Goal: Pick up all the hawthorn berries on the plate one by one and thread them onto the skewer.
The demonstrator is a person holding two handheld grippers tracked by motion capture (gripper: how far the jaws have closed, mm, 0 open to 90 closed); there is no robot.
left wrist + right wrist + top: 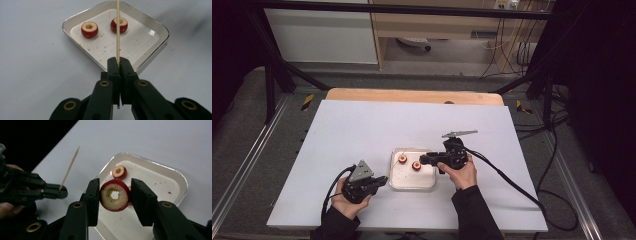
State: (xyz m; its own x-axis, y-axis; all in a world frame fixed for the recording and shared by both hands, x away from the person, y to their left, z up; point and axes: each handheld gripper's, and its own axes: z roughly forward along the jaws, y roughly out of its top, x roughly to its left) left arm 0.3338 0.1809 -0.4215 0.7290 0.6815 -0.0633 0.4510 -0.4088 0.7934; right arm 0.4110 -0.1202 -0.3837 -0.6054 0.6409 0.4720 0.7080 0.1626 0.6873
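Note:
My right gripper point(115, 183) is shut on a cored red fruit ring point(115, 196), held above a shallow white metal tray point(180, 182). Two more cored red fruit pieces point(89, 29) point(119, 25) lie in the tray point(152, 50). My left gripper point(119, 62) is shut on a thin wooden skewer point(117, 32) that points up and away over the tray's near corner. In the high view the left gripper point(384, 179) sits just left of the tray point(412, 184), and the right gripper point(423, 160) reaches in over it from the right.
The tray stands near the front middle of a white tabletop point(362, 130), with a wooden edge point(412, 95) at the back. A black cable point(512, 182) trails from the right gripper across the table's right side. Small red crumbs dot the tray floor.

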